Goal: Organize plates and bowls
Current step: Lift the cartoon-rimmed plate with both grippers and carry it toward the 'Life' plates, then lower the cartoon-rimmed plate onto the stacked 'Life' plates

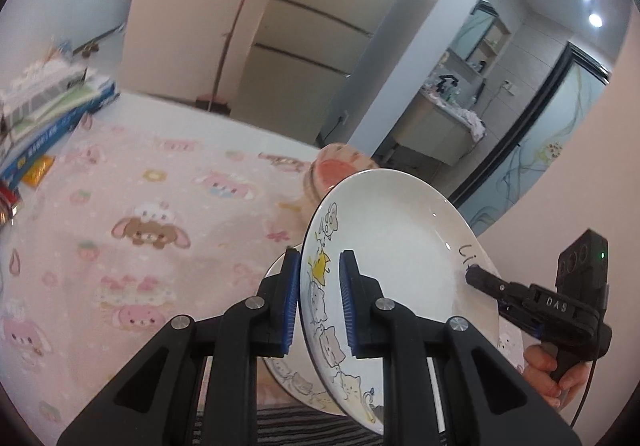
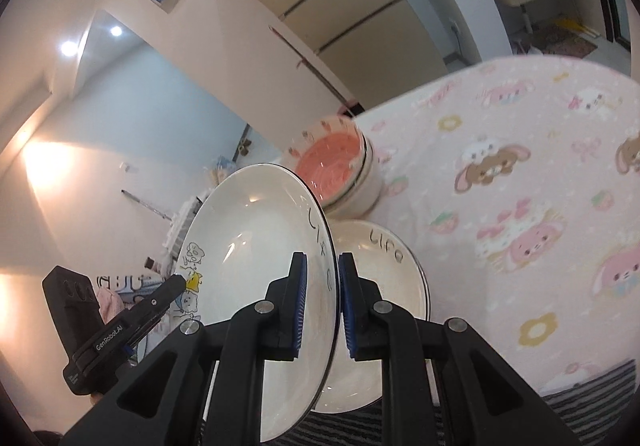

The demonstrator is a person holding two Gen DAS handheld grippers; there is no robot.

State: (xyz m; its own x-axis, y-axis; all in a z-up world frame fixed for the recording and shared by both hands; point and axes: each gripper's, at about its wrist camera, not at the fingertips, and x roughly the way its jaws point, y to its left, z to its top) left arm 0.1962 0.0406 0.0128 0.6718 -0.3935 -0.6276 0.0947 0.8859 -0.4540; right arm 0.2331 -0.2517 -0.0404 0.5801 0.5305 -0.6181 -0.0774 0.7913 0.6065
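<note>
The left gripper (image 1: 319, 300) was clamped on the rim of a white plate (image 1: 396, 242), its blue pads pressing the cartoon-cat edge from both faces. The right gripper (image 2: 322, 304) was clamped on the opposite rim of the same plate, over the handwritten lettering. The plate was thus carried between both grippers, tilted steeply on edge and clear of the surface.

Directly below and just beyond the right gripper, a second white plate (image 2: 384, 266) with the same lettering lay flat on the pink cartoon tablecloth (image 2: 520, 186). Farther ahead of both grippers, a stack of bowls (image 2: 340, 170) with a pink interior stood just past the flat plate.

The governing relation: the flat plate lay beneath the carried plate's lower edge, on the right gripper's side, so the right hand appeared nearer to it. Stacking would probably require rotating the carried plate from on edge to level, face up, and centring it above the flat plate before lowering. Both grips should release together.
</note>
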